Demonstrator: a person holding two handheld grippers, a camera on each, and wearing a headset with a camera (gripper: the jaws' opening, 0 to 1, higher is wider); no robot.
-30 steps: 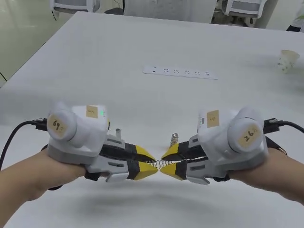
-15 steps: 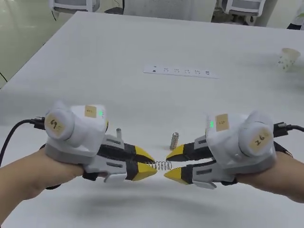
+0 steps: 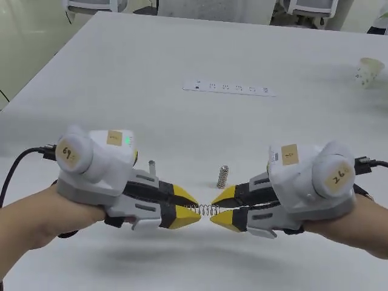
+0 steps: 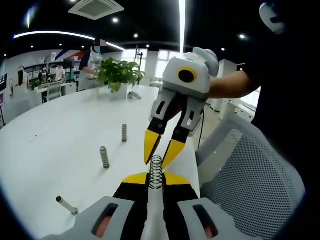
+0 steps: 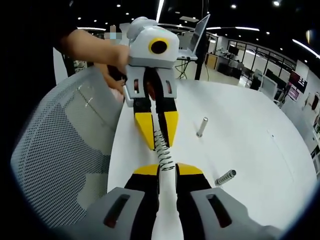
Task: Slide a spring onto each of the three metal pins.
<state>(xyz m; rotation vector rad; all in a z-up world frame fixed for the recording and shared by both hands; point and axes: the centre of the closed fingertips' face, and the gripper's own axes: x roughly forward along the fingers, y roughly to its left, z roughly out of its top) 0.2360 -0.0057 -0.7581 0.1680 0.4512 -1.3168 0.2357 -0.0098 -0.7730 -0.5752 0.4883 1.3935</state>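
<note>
A small steel spring [image 3: 208, 210] hangs level just above the table, stretched between both grippers. My left gripper [image 3: 195, 213] is shut on its left end; the coil [image 4: 156, 171] rises from between the jaws. My right gripper [image 3: 214, 211] is shut on the other end, where the coil [image 5: 163, 150] runs from its jaws to the left gripper's yellow tips [image 5: 156, 131]. Behind them stand a bare metal pin [image 3: 152, 165] and a pin wearing a spring [image 3: 223, 176]. In the left gripper view a second sprung pin [image 4: 124, 132] stands behind the first [image 4: 104, 157].
A white power strip [image 3: 228, 88] lies across the middle of the white table [image 3: 121, 79]. A paper cup [image 3: 368, 71] stands at the far right. Office chairs line the far edge. A mesh chair back [image 4: 250, 170] sits at the near edge.
Half a second ago the right gripper's jaws stood apart, drawn back off the spring. Now they have come back in and shut on its end. The left gripper kept its hold.
</note>
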